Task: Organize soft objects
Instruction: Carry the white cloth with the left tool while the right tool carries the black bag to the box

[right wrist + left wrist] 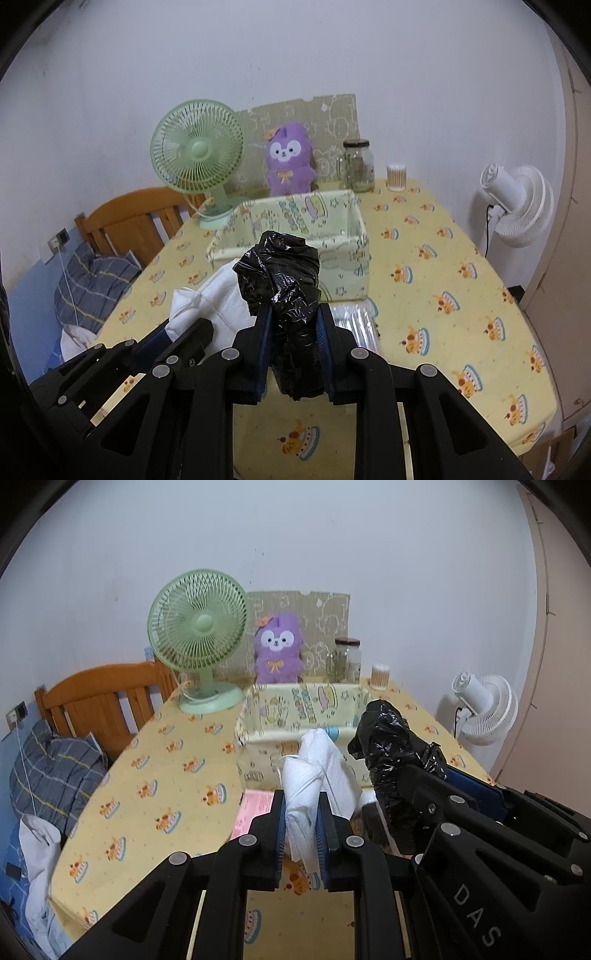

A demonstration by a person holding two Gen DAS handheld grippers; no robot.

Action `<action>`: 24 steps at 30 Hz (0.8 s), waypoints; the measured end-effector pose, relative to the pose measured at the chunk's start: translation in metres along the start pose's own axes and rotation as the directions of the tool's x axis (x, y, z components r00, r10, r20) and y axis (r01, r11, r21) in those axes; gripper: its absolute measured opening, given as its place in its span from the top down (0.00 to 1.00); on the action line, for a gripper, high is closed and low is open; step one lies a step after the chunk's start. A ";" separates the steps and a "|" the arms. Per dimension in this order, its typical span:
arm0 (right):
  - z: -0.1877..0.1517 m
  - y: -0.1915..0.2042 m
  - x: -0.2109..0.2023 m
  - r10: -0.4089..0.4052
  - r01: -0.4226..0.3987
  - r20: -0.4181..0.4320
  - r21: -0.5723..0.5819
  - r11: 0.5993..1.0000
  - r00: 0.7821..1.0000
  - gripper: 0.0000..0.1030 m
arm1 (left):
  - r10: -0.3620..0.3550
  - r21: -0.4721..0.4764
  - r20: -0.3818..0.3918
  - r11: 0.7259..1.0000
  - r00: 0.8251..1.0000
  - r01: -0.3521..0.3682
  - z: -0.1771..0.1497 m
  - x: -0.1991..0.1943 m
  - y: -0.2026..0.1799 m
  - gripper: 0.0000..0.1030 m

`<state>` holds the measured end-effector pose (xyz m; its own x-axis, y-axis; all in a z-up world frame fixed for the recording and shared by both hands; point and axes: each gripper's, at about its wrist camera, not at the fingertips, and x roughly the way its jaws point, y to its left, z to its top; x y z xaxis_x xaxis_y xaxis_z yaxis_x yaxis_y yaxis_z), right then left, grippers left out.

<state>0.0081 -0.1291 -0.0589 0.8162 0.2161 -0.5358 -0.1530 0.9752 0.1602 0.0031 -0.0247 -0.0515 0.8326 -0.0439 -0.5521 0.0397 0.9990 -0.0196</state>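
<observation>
My left gripper [302, 812] has its jaws clamped on a white paper towel wad [314, 771] — the wad sticks up out of the pads and hangs a bit below them. My right gripper [293, 343] has its jaws clamped on a crumpled black plastic bag [286, 284], bag bulging above the fingers. Both bundles are held up off the table [443, 266], side by side, towel left of bag. Just past them sits the open fabric storage box [343, 236] with cartoon print, on the yellow cake-pattern cloth. A pink sheet [255, 805] lies on the table under my left side, a clear plastic pack [354, 321] under the right. Behind the box: green desk fan [199, 627], purple plush [277, 646], glass jar [347, 659], cotton swab tub [380, 675] — white fan [517, 206] off to the right.
</observation>
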 end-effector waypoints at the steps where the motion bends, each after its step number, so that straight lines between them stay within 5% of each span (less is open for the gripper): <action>1: 0.003 0.001 -0.002 -0.002 0.002 0.005 -0.002 1.000 1.000 0.74 | 0.000 0.000 0.004 1.000 1.000 0.000 0.002 -0.002 0.000 0.88; 24: 0.046 0.004 -0.042 -0.019 0.022 0.131 -0.026 0.999 0.991 0.74 | -0.006 0.028 0.112 1.000 0.994 0.003 0.047 -0.029 -0.004 0.88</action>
<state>-0.0010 -0.1369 0.0024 0.8848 0.1893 -0.4259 -0.1487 0.9807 0.1270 0.0051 -0.0273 0.0040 0.8891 -0.0501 -0.4550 0.0572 0.9984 0.0020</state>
